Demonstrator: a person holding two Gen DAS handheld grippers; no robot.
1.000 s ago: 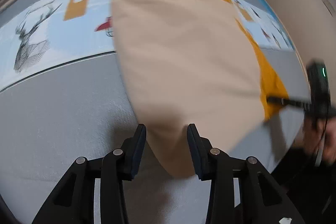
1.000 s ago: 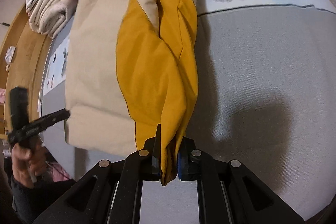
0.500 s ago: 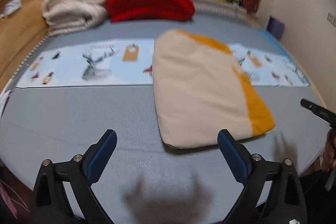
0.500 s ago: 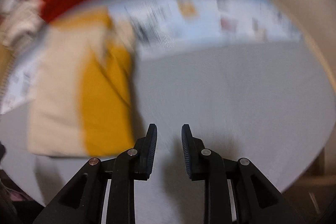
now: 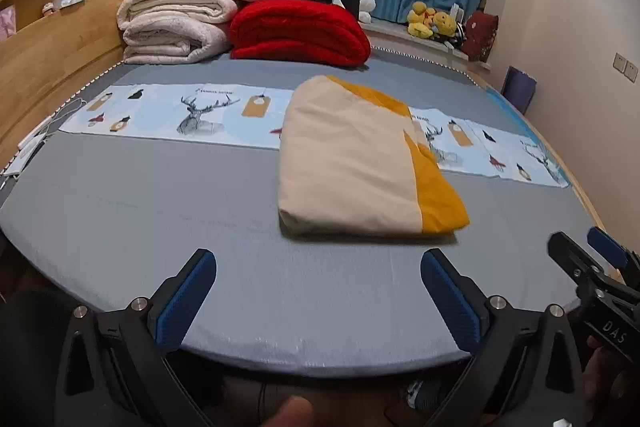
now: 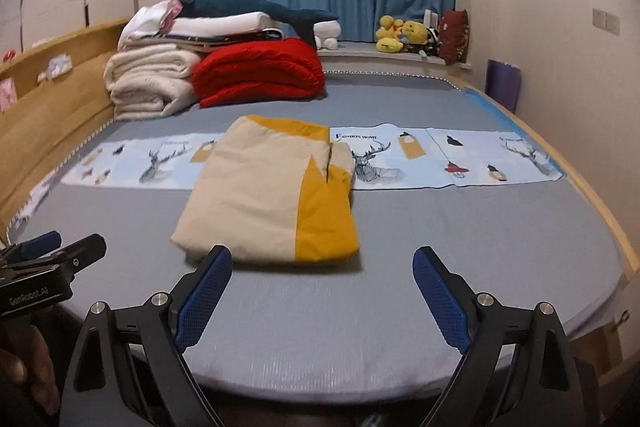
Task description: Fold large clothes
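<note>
grey bed (image 5: 160,219) carries the folded cream and yellow garment (image 5: 360,163) flat across its printed strip, near the front edge. left claw (image 5: 320,291) and right claw (image 6: 322,291) both gape wide with nothing between the pads, jaws just opened, held apart from the cloth. this fold looks finished; next likely calls for setting it aside with the stacked blankets (image 6: 216,75) or fetching another piece.

Both wrist views are sharp and evenly lit by soft, warm indoor light from above. Strong fisheye bending curves the grey bed sheet (image 5: 160,195) and walls toward dark vignetted corners. Just beyond the fingertips, the folded cream-and-mustard cloth (image 6: 256,195) casts a thin soft shadow along its near edge.
</note>
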